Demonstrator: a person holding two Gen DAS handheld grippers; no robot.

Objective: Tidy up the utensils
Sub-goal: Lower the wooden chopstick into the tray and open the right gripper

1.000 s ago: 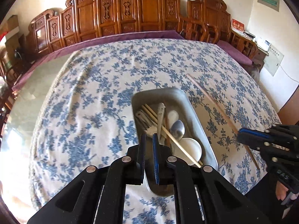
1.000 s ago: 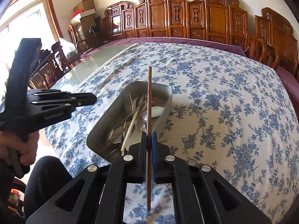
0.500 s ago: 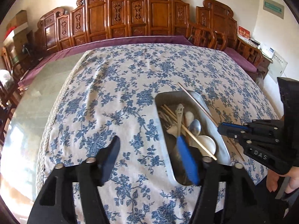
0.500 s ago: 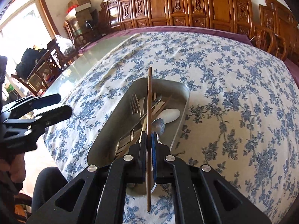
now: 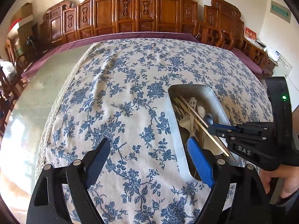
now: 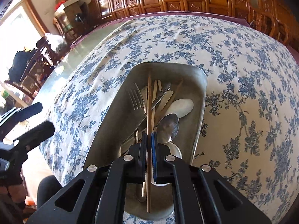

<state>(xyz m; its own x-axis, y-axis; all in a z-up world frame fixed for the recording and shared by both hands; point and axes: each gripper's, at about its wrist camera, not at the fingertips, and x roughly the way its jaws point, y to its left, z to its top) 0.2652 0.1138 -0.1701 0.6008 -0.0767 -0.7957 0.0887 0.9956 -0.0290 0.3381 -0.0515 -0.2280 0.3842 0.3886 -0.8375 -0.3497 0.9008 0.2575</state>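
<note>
Right gripper jaws clamped on a wooden chopstick, held over the metal tray, which already holds a fork, metal spoon, white spoon and more chopsticks in a crossed heap. Left gripper jaws opening wide, nothing between them but cloth, one blue pad over the tray's near corner. Tray sits on a blue-floral tablecloth over a glass-topped table; carved wooden chairs line the far wall.
</note>
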